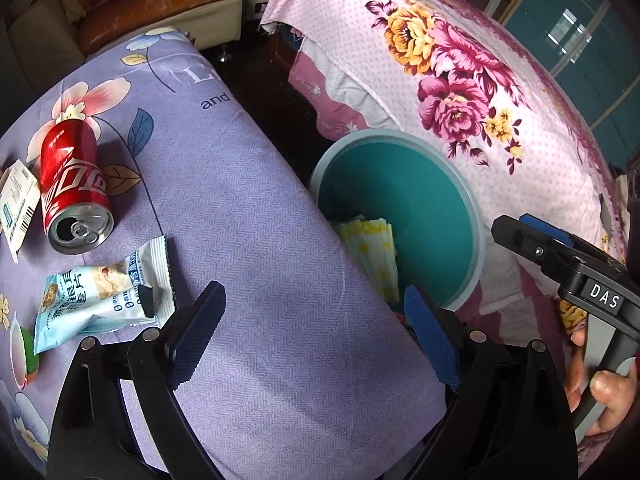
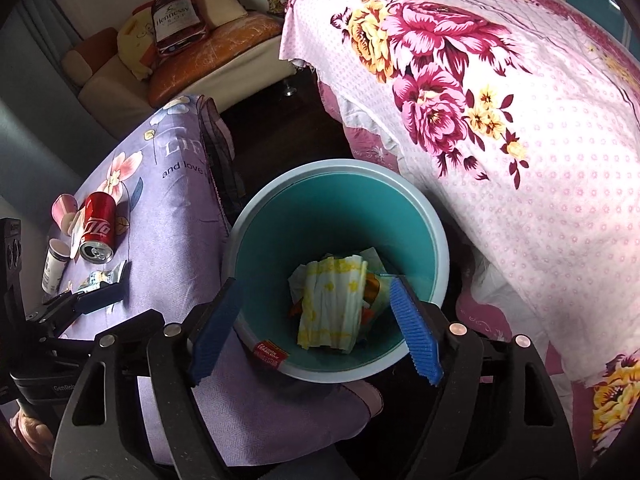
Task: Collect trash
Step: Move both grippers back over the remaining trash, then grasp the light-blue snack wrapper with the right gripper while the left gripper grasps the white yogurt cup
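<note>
Fingers of the right gripper (image 2: 316, 326) stand wide apart above the teal trash bin (image 2: 436, 240), with nothing between the blue pads; no contact with the bin rim is visible. Fingers of the left gripper (image 1: 316, 334) are likewise spread wide and empty, positioned over the lavender floral cloth of the table (image 1: 248, 208), near the table edge beside the bin (image 1: 476, 216).

Bin contents, seen from the right wrist view: a crumpled white-and-yellow wrapper (image 2: 332, 304) lying on other coloured scraps at the bottom. A red label (image 2: 272, 354) sits on the inner wall near the rim.

Items on the table, seen from the left wrist view:
- red drink can (image 1: 74, 188), lying on its side, opened top facing the camera;
- white printed carton (image 1: 18, 200), touching the can on its left;
- light-blue snack packet (image 1: 108, 300), just in front of the can, near the left finger.

The bin stands on the floor between the table and a bed covered by a pink flowered sheet (image 1: 500, 92). A hand (image 1: 600, 392) holds the right gripper's handle at the picture's right edge.
</note>
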Tool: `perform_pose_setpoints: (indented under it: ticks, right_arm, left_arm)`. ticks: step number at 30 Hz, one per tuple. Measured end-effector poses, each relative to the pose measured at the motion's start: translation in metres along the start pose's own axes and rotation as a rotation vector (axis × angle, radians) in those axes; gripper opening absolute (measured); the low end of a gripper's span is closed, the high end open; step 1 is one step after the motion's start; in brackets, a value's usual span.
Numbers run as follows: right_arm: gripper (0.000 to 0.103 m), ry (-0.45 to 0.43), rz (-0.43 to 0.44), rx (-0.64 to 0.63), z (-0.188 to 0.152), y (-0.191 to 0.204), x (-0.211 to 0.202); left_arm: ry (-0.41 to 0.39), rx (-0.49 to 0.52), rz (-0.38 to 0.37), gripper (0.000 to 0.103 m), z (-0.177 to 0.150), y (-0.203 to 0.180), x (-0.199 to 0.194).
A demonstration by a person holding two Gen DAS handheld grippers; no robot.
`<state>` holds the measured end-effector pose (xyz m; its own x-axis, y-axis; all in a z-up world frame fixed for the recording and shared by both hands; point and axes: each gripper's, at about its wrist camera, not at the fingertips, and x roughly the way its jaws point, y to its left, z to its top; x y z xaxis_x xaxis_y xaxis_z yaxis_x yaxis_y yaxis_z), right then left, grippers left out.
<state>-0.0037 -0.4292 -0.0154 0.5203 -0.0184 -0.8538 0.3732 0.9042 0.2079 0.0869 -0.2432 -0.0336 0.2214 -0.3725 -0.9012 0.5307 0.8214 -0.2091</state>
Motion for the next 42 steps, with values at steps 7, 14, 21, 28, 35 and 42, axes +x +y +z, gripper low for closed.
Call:
perform_pose_setpoints:
  ticks: [7,14,21,28,35,42]
  right_arm:
    - [0.076,0.021,0.014,-0.063,-0.001,0.034,0.001]
    - [0.079,0.055,0.040,-0.179,-0.001,0.082,0.005]
    - [0.082,0.128,0.097,-0.368,-0.001,0.146,0.022]
    - [0.082,0.211,0.174,-0.612,-0.003,0.220,0.048]
    - [0.082,0.292,0.210,-0.856,-0.014,0.286,0.069]
    - [0.082,0.383,0.226,-0.948,-0.021,0.314,0.098]
  left_arm:
    - [-0.025,-0.072,0.014,0.091,-0.018,0.042,-0.026]
    - [-0.063,-0.137,0.036,0.092,-0.041,0.090,-0.053]
    - [-0.102,-0.244,0.071,0.092,-0.063,0.149,-0.076]
    - [-0.133,-0.336,0.098,0.093,-0.091,0.201,-0.098]
    - [-0.113,-0.357,0.133,0.094,-0.114,0.242,-0.103]
    - [-0.084,-0.365,0.128,0.094,-0.128,0.267,-0.099]
